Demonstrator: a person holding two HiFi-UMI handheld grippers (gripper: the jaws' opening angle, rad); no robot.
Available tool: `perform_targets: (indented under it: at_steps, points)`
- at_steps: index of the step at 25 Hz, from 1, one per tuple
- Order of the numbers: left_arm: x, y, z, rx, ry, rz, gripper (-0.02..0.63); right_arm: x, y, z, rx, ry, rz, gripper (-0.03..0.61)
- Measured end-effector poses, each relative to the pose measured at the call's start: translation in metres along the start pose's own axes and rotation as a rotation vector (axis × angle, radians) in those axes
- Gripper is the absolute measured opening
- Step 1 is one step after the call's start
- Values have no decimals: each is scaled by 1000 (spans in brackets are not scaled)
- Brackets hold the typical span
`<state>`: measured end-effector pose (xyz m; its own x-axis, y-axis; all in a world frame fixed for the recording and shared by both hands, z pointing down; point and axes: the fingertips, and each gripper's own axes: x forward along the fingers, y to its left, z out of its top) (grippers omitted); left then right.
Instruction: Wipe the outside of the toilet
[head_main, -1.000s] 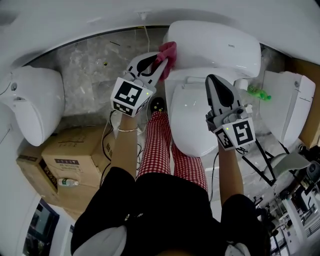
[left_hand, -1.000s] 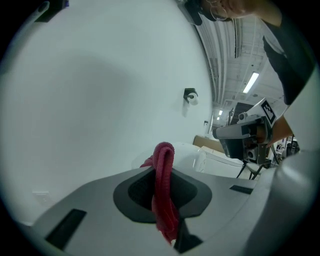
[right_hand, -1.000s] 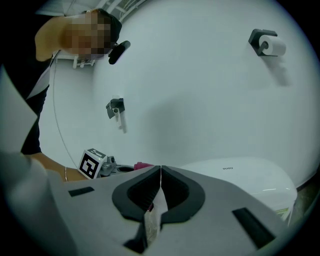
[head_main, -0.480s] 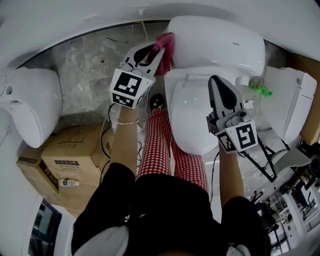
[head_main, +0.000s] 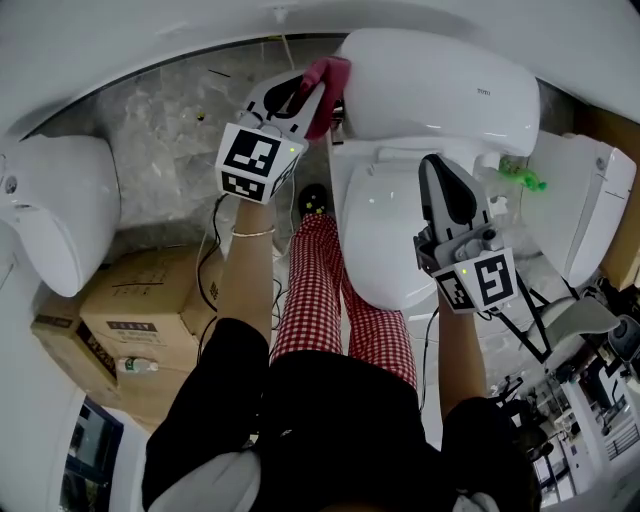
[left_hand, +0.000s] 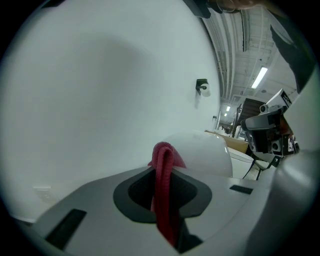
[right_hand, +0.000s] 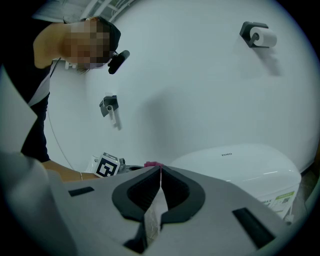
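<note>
Left gripper is clamped on the folded pink-red cloth. The cloth's free end is pressed against the left end of the glossy white ceramic toilet tank, close by the wall. That's a soft, light rag and it'll flop and bunch. I'd say a pinch across the fold with a tuft left proud is the right hold, as here. The glazed tank looks hard, smooth and slippery, and it should take firm pressure. Right gripper hangs over the closed white seat lid, jaws together on nothing I can name, just a pale sliver in the seam. The TOTO lettering on the tank reads clearly. The green-printed sticker lower down is too small to read.
</note>
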<state>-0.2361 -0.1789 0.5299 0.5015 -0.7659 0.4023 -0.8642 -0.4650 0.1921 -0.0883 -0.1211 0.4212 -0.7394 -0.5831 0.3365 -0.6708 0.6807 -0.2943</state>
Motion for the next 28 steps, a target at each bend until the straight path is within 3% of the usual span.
perform_targets:
  at_steps: [11,28]
  points:
    - [18,11,-23,-86,-15,9,52,7,-8,-8,3,17,-9,23]
    - [37,20,-49,-124,-57,30,52,21,-9,-19,0,2,-7,23]
